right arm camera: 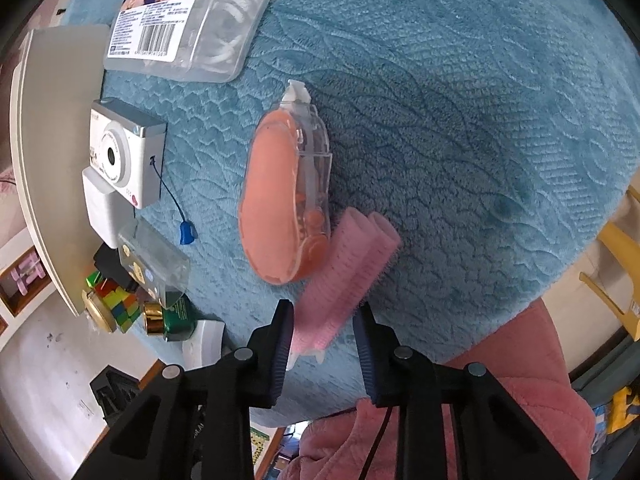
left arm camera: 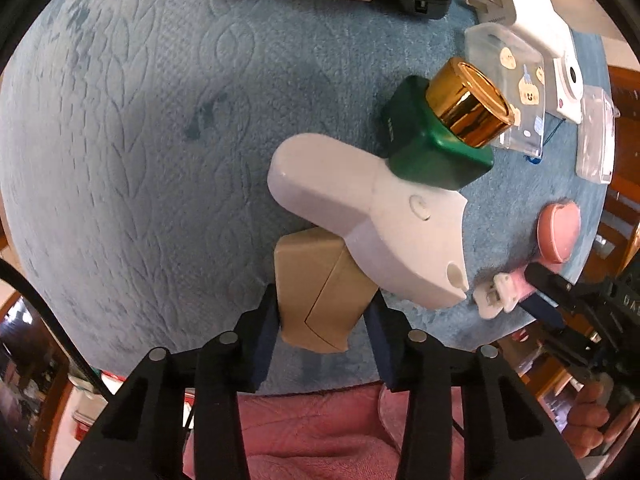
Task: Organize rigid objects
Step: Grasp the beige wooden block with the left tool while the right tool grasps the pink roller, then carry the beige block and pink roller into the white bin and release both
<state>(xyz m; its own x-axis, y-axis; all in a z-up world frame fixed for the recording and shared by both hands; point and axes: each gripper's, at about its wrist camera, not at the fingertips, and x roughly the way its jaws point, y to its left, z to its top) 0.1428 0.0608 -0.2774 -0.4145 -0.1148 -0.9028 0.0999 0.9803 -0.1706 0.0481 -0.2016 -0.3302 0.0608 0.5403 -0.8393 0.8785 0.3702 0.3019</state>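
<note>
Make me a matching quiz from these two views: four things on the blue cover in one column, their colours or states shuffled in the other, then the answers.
Things:
1. green bottle
2. beige block
3. pink hair roller
4. small camera

Descriptions:
A. between the right hand-held gripper's pads
B. white, lens showing
C. gold cap
D. clamped by the left hand-held gripper

Pairs: 1-C, 2-D, 3-A, 4-B
</note>
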